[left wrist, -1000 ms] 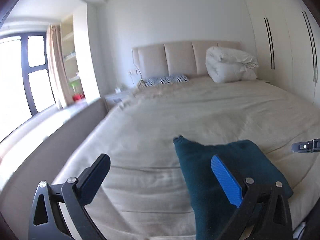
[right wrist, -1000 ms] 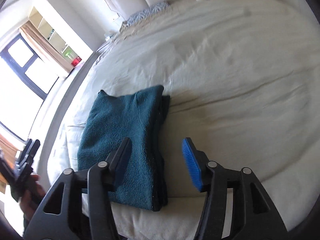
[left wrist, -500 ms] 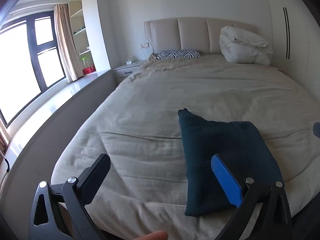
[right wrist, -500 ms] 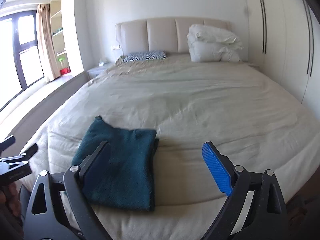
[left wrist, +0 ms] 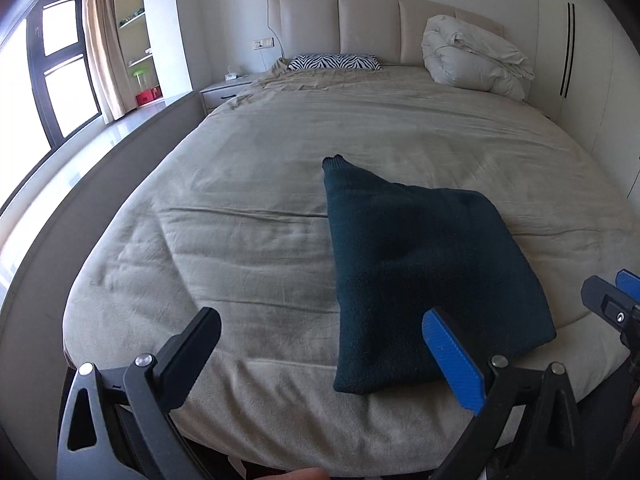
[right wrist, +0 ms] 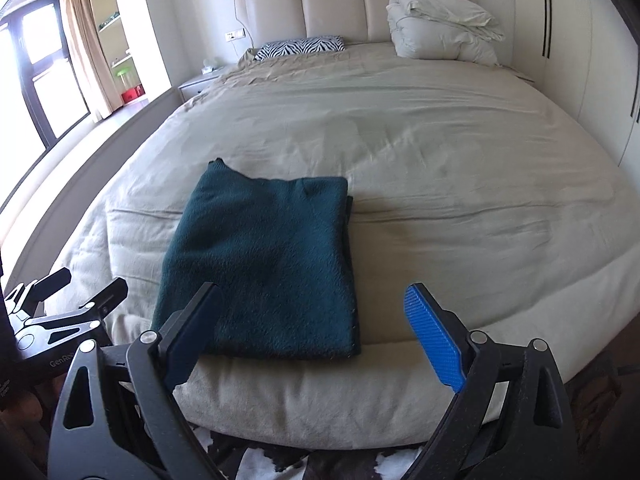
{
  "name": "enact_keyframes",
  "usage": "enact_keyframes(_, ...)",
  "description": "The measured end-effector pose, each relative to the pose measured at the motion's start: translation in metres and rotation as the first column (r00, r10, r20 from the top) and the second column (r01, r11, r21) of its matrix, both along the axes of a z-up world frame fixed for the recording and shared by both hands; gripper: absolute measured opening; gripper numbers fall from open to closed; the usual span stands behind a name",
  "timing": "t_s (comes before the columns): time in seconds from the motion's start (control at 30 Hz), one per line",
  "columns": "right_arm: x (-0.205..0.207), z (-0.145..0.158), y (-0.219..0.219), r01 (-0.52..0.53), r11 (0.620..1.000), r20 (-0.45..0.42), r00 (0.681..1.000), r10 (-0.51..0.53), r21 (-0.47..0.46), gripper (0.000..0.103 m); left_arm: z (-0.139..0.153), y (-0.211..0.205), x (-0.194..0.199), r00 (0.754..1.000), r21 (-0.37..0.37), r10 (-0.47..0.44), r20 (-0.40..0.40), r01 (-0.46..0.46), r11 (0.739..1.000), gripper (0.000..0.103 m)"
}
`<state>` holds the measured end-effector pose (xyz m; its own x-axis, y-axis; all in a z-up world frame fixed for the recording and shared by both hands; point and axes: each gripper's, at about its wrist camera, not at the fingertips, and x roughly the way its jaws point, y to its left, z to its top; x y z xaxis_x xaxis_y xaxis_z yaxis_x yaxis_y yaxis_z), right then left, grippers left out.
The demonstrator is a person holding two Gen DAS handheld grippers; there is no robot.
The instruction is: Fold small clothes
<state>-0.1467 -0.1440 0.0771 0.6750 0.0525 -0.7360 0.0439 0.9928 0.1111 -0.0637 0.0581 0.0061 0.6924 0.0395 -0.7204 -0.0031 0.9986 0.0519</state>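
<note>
A dark teal garment (left wrist: 420, 264) lies folded into a rough rectangle near the foot of the bed (left wrist: 260, 184); it also shows in the right wrist view (right wrist: 264, 268). My left gripper (left wrist: 320, 344) is open and empty, held back off the foot of the bed, left of the garment. My right gripper (right wrist: 312, 320) is open and empty, held back from the garment's near edge. The right gripper also shows at the right edge of the left wrist view (left wrist: 616, 300), and the left gripper at the left edge of the right wrist view (right wrist: 76, 296).
A beige cover spreads over the bed (right wrist: 460, 168). A white folded duvet (right wrist: 440, 28) and a zebra pillow (right wrist: 300, 46) lie by the headboard. A nightstand (left wrist: 224, 90), a window ledge and a window stand at left. Wardrobe doors (left wrist: 580, 60) stand at right.
Both grippers have pulled back and levelled out from the folded garment, which stays put on the bed. The right gripper has opened wider.
</note>
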Motion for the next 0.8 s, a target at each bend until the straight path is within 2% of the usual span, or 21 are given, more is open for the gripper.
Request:
enact_keyframes(0.4,0.006,-0.028,0.012,0.047,0.992,-0.036,0.998,-0.052,-0.115,0.093,-0.017,-0.003,0.003,1.0,0.028,-0.005,-0.031,0.006,1.0,0.103)
enact_keyframes(0.8,0.009,-0.035,0.013,0.064,0.989,-0.05,0.996,-0.071,-0.135,0.093,-0.024,0.0,0.004,0.999,0.037,0.007,-0.04,-0.005,0.999,0.103)
